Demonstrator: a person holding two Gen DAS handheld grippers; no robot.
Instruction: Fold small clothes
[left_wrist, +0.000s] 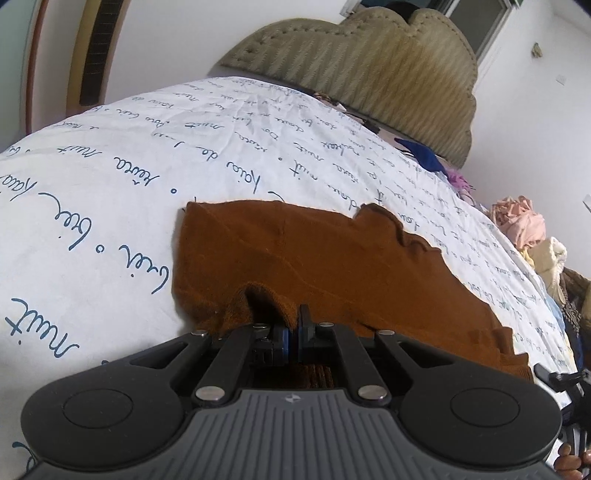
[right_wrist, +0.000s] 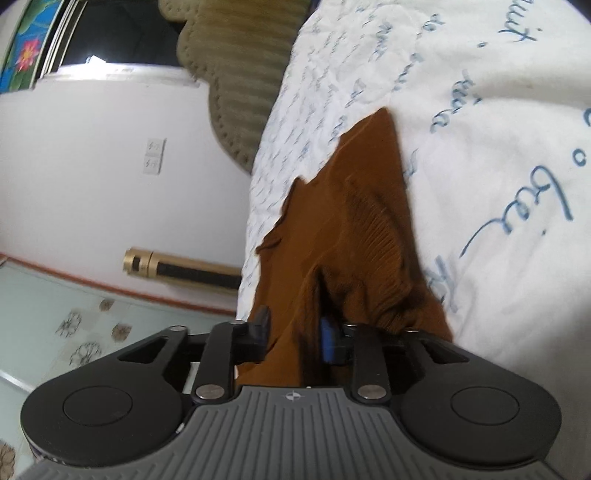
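Both grippers sit right up against the camera, and each has a bit of the same brown garment (left_wrist: 332, 266) in it. Left gripper (left_wrist: 293, 332) has its fingers squeezed nearly together, pinching a little raised hump of the near edge of the cloth, so the fabric tents up just in front of the tips. Right gripper (right_wrist: 293, 332) has its fingers (right_wrist: 260, 330) set a bit apart with a thick fold of the garment running down between them, bunched against the blue pad; it looks like it's clamping that fold, though the grip is looser than on the left. In the left view the garment lies mostly flat on the bed sheet (left_wrist: 110, 184), a white sheet covered in blue handwriting print, with a wavy, ruffled edge on its right side. In the right view the garment (right_wrist: 354, 221) looks lifted and stretched from the gripper toward a pointed far corner that rests on the sheet, ribbed texture showing on the right half. Beyond the sheet there's a padded olive headboard (left_wrist: 388, 66) against a white wall. Off the right edge of the bed in the left view sits a pile of clothes (left_wrist: 524, 225), pink and cream, with something blue (left_wrist: 424, 155) nearer the headboard. Right view also catches a tiled floor (right_wrist: 74, 314) with flower patterns.
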